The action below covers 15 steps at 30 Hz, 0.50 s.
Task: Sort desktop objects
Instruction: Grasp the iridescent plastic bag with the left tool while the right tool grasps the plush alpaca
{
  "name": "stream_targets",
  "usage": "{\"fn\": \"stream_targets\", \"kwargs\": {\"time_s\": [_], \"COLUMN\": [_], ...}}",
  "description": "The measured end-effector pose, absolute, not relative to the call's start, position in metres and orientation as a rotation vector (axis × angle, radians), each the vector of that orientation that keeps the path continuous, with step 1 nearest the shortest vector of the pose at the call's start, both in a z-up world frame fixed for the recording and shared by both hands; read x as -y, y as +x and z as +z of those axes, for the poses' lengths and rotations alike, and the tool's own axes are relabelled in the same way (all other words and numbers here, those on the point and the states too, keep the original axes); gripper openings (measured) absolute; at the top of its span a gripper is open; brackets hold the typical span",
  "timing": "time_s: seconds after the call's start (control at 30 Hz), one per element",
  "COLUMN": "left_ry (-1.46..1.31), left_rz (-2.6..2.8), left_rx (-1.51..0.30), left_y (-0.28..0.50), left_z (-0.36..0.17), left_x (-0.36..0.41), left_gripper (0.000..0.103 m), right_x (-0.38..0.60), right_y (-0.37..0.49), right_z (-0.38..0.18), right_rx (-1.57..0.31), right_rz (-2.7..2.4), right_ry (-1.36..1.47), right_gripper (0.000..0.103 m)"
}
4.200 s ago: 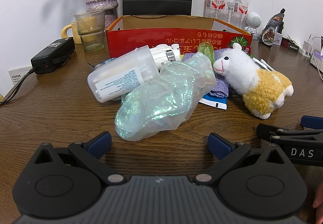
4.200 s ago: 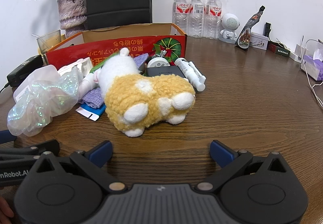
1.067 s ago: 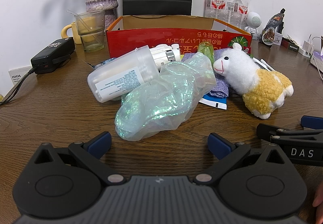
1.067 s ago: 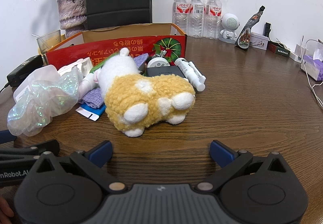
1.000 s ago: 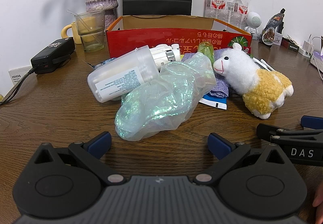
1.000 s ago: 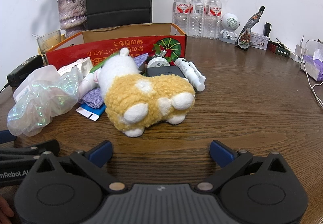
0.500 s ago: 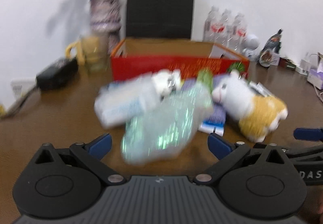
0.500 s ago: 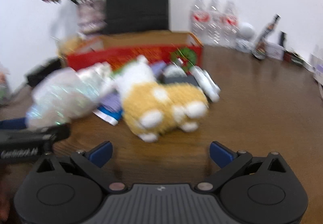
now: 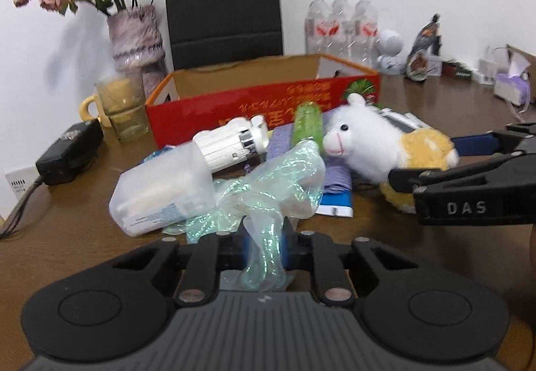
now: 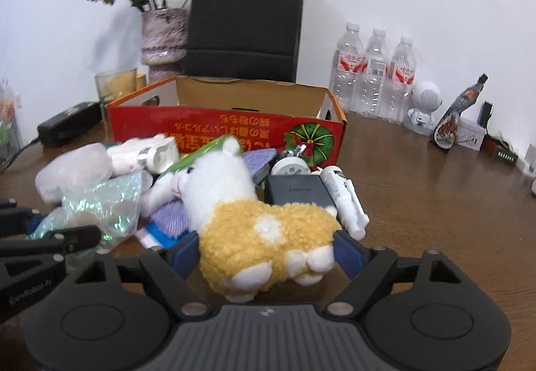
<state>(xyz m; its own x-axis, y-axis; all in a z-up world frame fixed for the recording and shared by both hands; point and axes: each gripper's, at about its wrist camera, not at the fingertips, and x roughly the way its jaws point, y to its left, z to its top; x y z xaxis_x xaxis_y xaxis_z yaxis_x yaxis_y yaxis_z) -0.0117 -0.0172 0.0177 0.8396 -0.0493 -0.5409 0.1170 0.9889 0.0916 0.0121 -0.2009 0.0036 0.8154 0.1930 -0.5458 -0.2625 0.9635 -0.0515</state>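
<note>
My left gripper [image 9: 264, 245] is shut on the near end of a shiny green plastic bag [image 9: 271, 183]; the bag also shows in the right wrist view [image 10: 100, 203]. My right gripper [image 10: 266, 250] is shut on the yellow body of a plush alpaca [image 10: 261, 230], which also shows in the left wrist view [image 9: 372, 140]. Both objects lie in a heap in front of an open red cardboard box [image 10: 227, 130]. The heap holds a clear plastic tub [image 9: 160, 193], a white device [image 9: 231, 143], a purple cloth [image 9: 335, 176], a black case [image 10: 298, 190] and a white tube [image 10: 345, 200].
A glass cup [image 9: 124, 109], a yellow mug, a flower vase [image 9: 137, 36] and a black adapter [image 9: 67, 150] stand left of the box. A black paper bag [image 10: 244, 26] is behind it. Water bottles [image 10: 375, 69] and small items line the back right.
Both grippers moved forward into the heap and closed: the left onto the green bag, the right onto the plush alpaca. A second ago both were open and held back from the objects.
</note>
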Motion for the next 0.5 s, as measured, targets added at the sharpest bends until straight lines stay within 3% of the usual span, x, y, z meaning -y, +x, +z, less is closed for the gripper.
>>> {"fn": "stream_targets", "kwargs": {"time_s": [0.17,0.23,0.3,0.37,0.5], "left_ry": [0.101,0.100,0.102,0.108,0.083], "left_rz": [-0.144,-0.155,-0.158,-0.147,-0.140], "left_rx": [-0.578,-0.587,-0.571,-0.559,-0.599], "left_y": [-0.064,-0.073,-0.074,-0.069,-0.041], "left_z": [0.020,0.020,0.022,0.024,0.020], "left_x": [0.010,0.009,0.010,0.009,0.010], "left_gripper": [0.017,0.035,0.079,0.086,0.093], "right_x": [0.212,0.218,0.224,0.229,0.221], "right_y": [-0.043,-0.063,-0.078,-0.081,-0.063], "right_z": [0.007,0.010,0.019,0.029,0.027], "right_rx": [-0.586,-0.591,-0.571,-0.537,-0.520], "right_rz": [0.270,0.272,0.294,0.336,0.307], "right_ry": [-0.117,-0.101,-0.067,-0.059,-0.122], "right_gripper": [0.078,0.085,0.087,0.101,0.103]}}
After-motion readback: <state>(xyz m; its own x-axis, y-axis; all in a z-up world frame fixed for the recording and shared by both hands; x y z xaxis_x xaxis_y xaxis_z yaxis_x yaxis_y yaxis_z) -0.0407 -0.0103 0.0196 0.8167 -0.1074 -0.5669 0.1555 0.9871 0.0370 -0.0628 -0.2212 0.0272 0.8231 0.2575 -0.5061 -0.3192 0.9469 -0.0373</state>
